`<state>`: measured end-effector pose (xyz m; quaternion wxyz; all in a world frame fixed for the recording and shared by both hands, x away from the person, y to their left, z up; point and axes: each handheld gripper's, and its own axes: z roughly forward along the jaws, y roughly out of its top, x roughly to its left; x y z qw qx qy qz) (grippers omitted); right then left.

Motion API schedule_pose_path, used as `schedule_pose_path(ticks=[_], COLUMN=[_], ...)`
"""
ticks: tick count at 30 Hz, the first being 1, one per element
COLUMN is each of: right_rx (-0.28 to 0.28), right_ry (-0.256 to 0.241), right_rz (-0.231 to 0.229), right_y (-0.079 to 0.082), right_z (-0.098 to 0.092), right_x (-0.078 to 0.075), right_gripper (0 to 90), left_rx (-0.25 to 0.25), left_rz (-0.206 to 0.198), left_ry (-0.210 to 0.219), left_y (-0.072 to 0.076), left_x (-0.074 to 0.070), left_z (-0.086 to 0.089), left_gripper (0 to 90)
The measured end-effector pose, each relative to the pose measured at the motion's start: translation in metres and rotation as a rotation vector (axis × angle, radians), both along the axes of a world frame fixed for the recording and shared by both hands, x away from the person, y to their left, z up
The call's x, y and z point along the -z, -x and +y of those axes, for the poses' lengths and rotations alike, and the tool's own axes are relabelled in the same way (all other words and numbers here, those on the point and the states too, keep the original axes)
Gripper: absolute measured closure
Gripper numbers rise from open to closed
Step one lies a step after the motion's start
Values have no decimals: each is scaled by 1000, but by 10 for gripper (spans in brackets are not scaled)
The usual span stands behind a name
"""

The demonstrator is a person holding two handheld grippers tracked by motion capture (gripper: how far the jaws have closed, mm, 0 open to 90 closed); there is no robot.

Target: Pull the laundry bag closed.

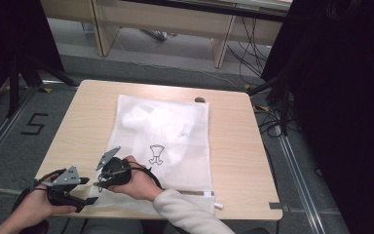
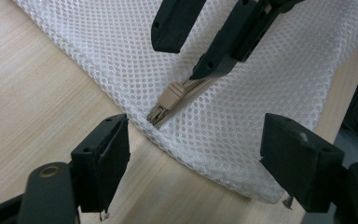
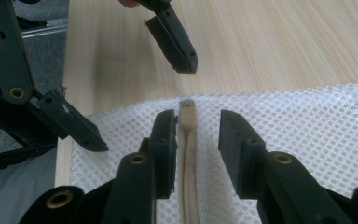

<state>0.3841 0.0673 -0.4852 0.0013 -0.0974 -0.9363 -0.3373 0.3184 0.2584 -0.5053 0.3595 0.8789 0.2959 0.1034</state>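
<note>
Right gripper (image 3: pixel 196 140), jaws narrowly parted, straddles the beige zipper pull (image 3: pixel 187 116) of a mesh laundry bag (image 1: pixel 175 141); left gripper (image 2: pixel 196 154) waits wide at nine o'clock, seemingly to steady it.

Mesh bag (image 1: pixel 175 141): near-left corner hidden under right gripper (image 1: pixel 108 176); white contents blurred behind mesh. Small dark object (image 1: pixel 199 100) at far edge: too small to identify.

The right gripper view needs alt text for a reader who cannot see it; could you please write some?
The right gripper holds its black jaws open on either side of a beige zipper pull at the edge of a white mesh laundry bag on a light wooden table. Opposite, the left gripper also stands open, aimed at the same bag corner.
</note>
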Motion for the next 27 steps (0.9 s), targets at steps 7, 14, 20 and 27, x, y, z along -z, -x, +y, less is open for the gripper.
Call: schedule_pose_path(ticks=[7, 14, 20, 27], right_rx=[-19, -23, -22, -34], right_ry=[12, 20, 22, 35], right_rz=[-12, -4, 6, -5], right_y=[0, 0, 2, 1], right_z=[6, 11, 16, 19], right_x=[3, 6, 8, 10], right_gripper=[677, 697, 731, 768], left_rx=[4, -12, -13, -12], left_rz=[-4, 10, 11, 10], left_ry=[0, 12, 13, 14], left_y=[0, 1, 0, 0], left_x=[0, 1, 1, 0], left_z=[0, 0, 0, 0], left_gripper=[233, 233, 233, 234])
